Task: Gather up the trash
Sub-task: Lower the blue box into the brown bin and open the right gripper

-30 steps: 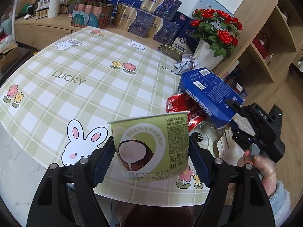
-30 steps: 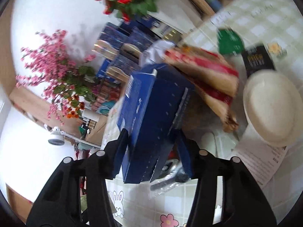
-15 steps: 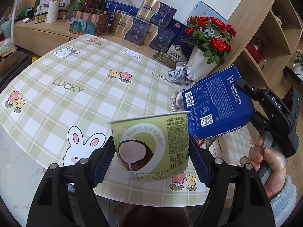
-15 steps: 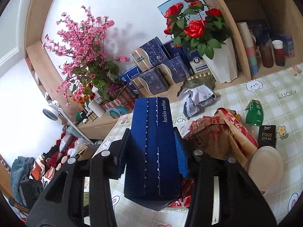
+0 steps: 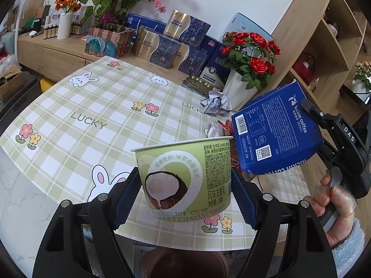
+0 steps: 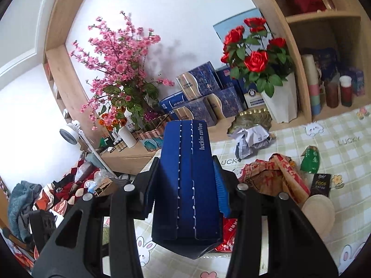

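the left gripper point(image 5: 185, 185) holds a green yogurt cup point(image 5: 185, 178) with a coconut picture on it. its two blue pads press on the cup's sides, so the jaws are closed on the cup. the cup is upright and up in the air, in front of the near edge of the table point(image 5: 92, 106). below it, past the table edge, there is a dark round bin point(image 5: 183, 264), but only its top shows, so it is hard to be sure.

the right gripper point(image 6: 185, 185) holds a blue coffee box point(image 6: 185, 185). the jaws squeeze the box from both sides. from the left camera the box point(image 5: 276, 134) is tilted and up in the air, to the right of the cup and close to it. a hand point(image 5: 334, 206) in a fluffy blue sleeve point(image 5: 347, 247) holds that gripper's handle.

more trash lies on the green checked table. there is a crumpled paper ball point(image 6: 250, 139), a red and brown paper bag point(image 6: 273, 176), a green wrapper point(image 6: 310, 159), a small black packet point(image 6: 321, 185) and a round pale lid point(image 6: 317, 210). the paper ball sits near a white pot of red roses point(image 6: 280, 97). blue and gold boxes point(image 6: 204, 92) stand on the wooden shelf behind the table.
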Tool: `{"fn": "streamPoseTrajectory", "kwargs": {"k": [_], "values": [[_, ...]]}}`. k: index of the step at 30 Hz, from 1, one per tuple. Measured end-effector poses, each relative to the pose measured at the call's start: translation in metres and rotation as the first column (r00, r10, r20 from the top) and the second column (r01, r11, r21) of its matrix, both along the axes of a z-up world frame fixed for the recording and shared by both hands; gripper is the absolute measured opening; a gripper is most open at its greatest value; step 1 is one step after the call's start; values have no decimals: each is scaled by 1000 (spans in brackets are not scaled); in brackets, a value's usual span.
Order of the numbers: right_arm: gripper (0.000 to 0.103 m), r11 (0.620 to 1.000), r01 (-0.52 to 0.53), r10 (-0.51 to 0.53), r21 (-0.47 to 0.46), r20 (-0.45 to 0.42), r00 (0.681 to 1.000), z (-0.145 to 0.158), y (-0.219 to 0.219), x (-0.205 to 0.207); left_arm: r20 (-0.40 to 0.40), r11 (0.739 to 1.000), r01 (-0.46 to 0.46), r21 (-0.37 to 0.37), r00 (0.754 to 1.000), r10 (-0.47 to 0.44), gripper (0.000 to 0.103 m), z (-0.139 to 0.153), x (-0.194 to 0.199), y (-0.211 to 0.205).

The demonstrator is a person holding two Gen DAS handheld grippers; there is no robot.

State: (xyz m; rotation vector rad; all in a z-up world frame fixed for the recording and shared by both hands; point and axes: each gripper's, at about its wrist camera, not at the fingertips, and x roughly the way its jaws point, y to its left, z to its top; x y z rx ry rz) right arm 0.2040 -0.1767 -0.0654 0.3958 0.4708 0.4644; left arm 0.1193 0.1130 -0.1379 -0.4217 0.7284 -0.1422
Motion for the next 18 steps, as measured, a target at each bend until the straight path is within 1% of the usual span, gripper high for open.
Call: {"fn": "streamPoseTrajectory", "kwargs": {"k": [7, 12, 14, 15, 18], "values": [[45, 1000, 4, -4, 4, -14, 1000, 16, -21, -45, 43, 999, 40, 26, 998, -41, 75, 25, -29, -9], [45, 1000, -26, 26, -11, -35, 999, 21, -34, -90, 53, 997, 71, 36, 996, -73, 75, 35, -56, -16], [45, 999, -48, 47, -11, -50, 998, 19, -39, -109, 46, 996, 87, 15, 995, -88, 75, 36, -65, -17], [45, 997, -77, 76, -15, -68, 995, 14, -40, -123, 42, 994, 105, 6, 994, -105, 75, 36, -72, -20], [45, 991, -130, 125, -39, -111, 986, -2, -40, -150, 33, 990, 132, 45, 990, -134, 75, 35, -86, -29]]}}
